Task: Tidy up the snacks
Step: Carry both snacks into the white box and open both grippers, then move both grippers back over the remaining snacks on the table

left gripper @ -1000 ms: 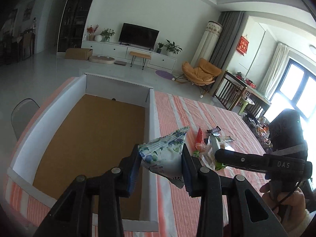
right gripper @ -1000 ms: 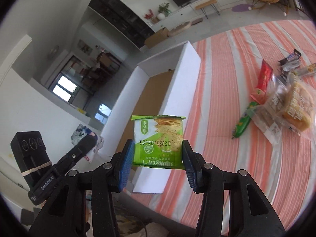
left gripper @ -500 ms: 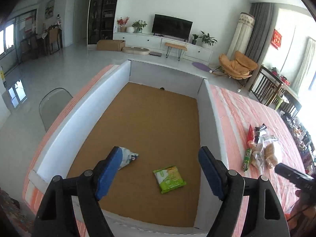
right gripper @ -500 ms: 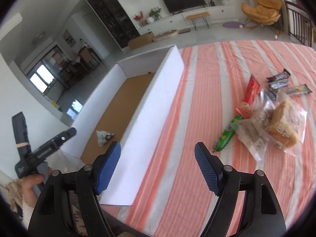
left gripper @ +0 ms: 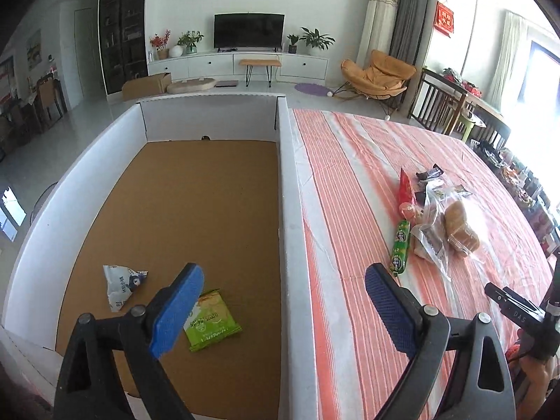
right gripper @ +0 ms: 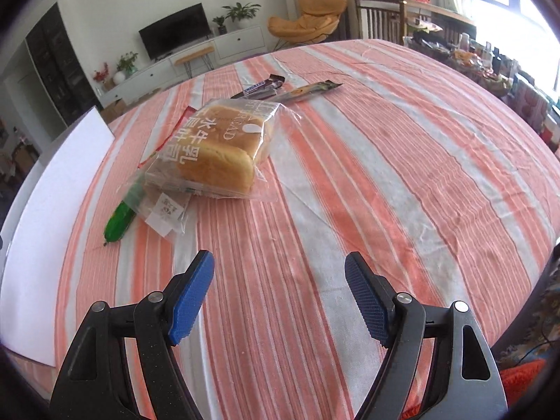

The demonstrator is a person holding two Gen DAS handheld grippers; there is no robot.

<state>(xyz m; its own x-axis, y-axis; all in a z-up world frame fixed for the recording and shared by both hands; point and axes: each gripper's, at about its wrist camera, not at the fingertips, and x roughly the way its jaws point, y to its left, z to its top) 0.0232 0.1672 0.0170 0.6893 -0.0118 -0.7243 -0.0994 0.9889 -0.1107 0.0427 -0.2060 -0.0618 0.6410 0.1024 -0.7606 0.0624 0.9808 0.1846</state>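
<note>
Striped tablecloth (right gripper: 350,161) at centre frame, bearing clear-bagged bread (right gripper: 217,147); green cracker packet (left gripper: 211,320) lower left in box (left gripper: 290,210). Left gripper (left gripper: 284,309), right gripper (right gripper: 279,292): jaws wide, empty.

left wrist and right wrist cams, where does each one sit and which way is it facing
Left wrist: on the left gripper, looking down over the white box wall; its open blue fingers and the person's other hand show.
Right wrist: on the right gripper, low over the striped tablecloth, facing the bagged bread; open fingers show.
Shared: bread, green stick snack, box wall, TV.
</note>
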